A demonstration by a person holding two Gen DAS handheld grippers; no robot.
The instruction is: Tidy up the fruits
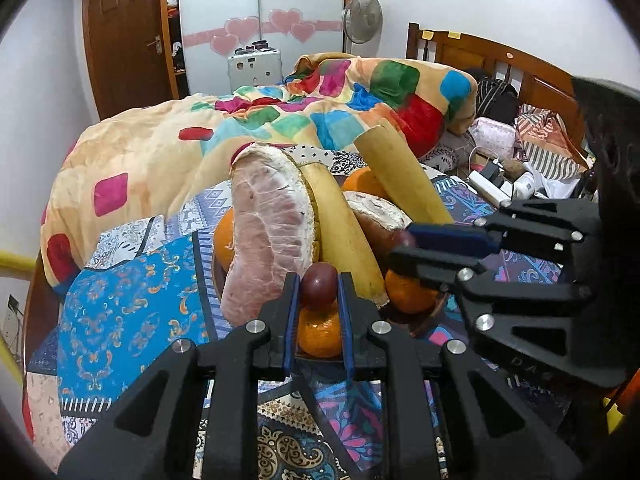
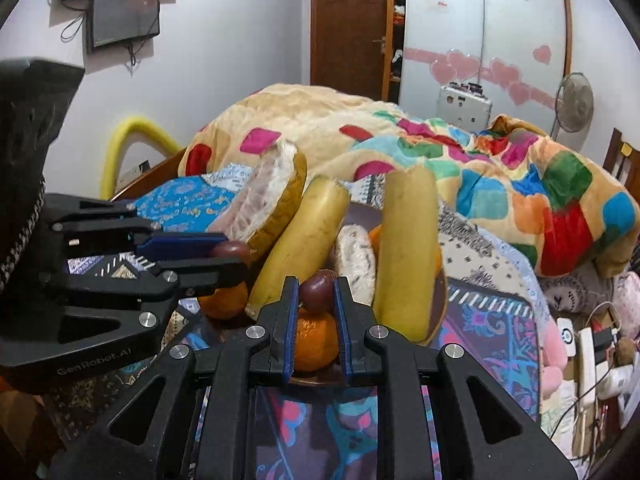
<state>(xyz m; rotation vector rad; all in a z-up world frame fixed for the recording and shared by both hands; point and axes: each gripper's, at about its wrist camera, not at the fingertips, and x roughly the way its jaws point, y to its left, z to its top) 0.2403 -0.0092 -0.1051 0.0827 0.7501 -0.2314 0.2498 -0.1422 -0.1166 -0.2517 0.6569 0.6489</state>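
Fruits [image 1: 344,232] crowd plate [image 1: 424,320] (quilt [image 1: 160,152] behind).

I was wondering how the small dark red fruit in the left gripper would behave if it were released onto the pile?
The dark red fruit looks round and smooth, so it would probably roll off the mandarin beneath. It seems small, likely light. The left gripper pinches it by its sides, so slipping is possible.
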